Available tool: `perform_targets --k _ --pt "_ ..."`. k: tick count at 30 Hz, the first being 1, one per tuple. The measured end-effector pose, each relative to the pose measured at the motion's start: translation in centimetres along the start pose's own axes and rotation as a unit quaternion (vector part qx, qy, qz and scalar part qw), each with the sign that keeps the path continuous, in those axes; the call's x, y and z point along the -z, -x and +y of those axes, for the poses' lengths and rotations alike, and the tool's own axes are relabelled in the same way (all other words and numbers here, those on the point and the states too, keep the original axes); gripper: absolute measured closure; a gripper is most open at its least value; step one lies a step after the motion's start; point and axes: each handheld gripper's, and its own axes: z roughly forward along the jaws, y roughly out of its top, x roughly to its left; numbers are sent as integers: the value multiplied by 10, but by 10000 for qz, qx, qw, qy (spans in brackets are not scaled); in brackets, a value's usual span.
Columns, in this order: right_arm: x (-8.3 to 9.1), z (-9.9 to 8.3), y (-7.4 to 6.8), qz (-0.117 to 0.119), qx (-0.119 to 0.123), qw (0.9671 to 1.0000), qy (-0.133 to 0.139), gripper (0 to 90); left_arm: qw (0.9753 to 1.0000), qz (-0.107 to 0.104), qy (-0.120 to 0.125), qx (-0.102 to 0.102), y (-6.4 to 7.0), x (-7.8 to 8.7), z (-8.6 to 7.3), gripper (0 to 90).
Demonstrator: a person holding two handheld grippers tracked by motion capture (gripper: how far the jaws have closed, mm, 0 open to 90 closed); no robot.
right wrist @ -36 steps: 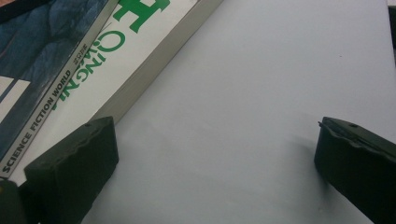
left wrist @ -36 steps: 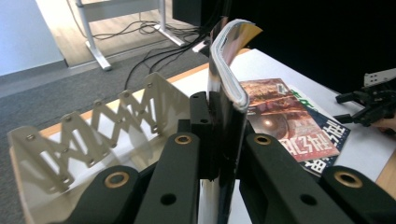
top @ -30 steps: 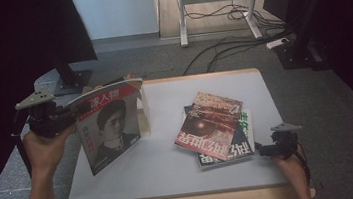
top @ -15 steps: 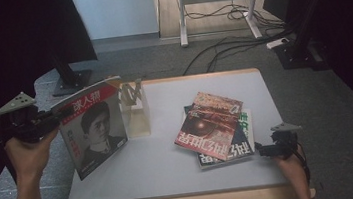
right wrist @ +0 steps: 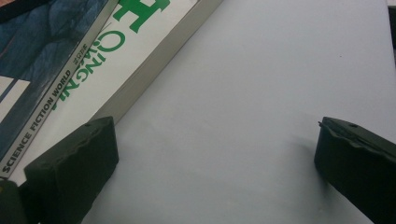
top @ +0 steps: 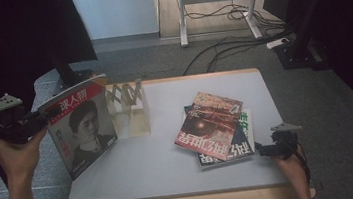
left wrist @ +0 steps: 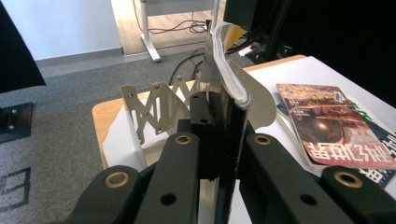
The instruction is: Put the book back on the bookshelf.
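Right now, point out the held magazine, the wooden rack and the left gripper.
held magazine (top: 84,134): high view, middle of its front cover.
wooden rack (top: 128,106): high view, its lattice side.
left gripper (left wrist: 219,135): left gripper view, between the jaws shut on the spine.

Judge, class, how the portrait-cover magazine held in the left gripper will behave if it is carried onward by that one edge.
The magazine is probably floppy: in the left gripper view its pages curl over above the left gripper. It likely sags or swings, since it is clamped at one edge only. Its glossy-looking cover may slip.
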Motion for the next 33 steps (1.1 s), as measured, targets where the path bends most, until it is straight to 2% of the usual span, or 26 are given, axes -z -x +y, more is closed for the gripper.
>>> perform_targets --k 12,25,33 --pt "0 0 0 2 -1 10000 0 0 9996 261 23 97 -7 -17 2 871" --pt "0 0 0 4 -3 10000 -1 0 9986 410 265 199 -11 -36 6 871" --pt "0 0 0 3 -2 10000 1 0 9973 524 443 278 -15 -53 -1 871"
